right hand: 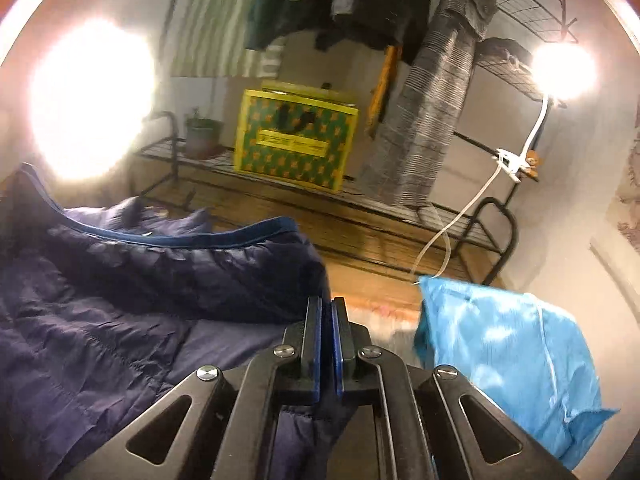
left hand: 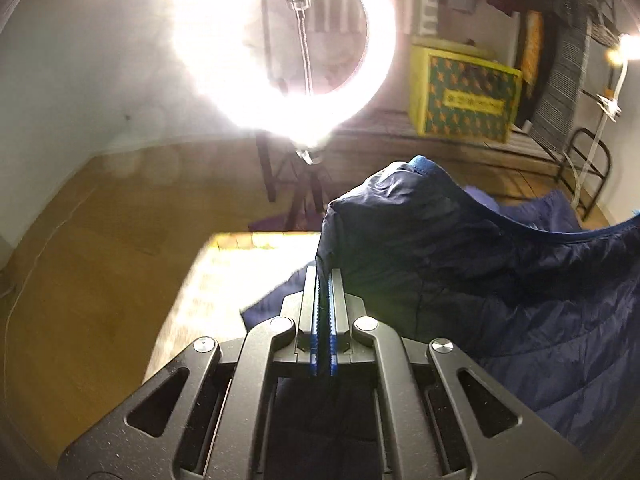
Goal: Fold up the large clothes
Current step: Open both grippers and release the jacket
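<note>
Between the fingers of the left gripper (left hand: 323, 276) we see a pinched fold of the dark navy quilted jacket (left hand: 460, 248); the jaws stand closed on that fabric, with the blue-padded fingers (left hand: 316, 320) nearly touching. Left of the fingers lies the brightly lit pale table surface (left hand: 224, 280), and beyond the fingertips a glaring ring light (left hand: 280, 108) stands on its stand. From the fingertips the jacket rises and drapes away to the right, its blue-trimmed edge sagging.

Between the fingers of the right gripper (right hand: 327, 304) we see the other end of the jacket (right hand: 120, 280): cloth hangs from between the closed jaws below the pads, so this gripper also clamps it. Left of these fingers the jacket spreads in a slack sheet. Ahead of the fingertips, well apart, a yellow-and-green patterned box (right hand: 296, 140) sits on a black wire rack (right hand: 400, 216). Just right of the fingers lies a crumpled light-blue garment (right hand: 500, 352).
</note>
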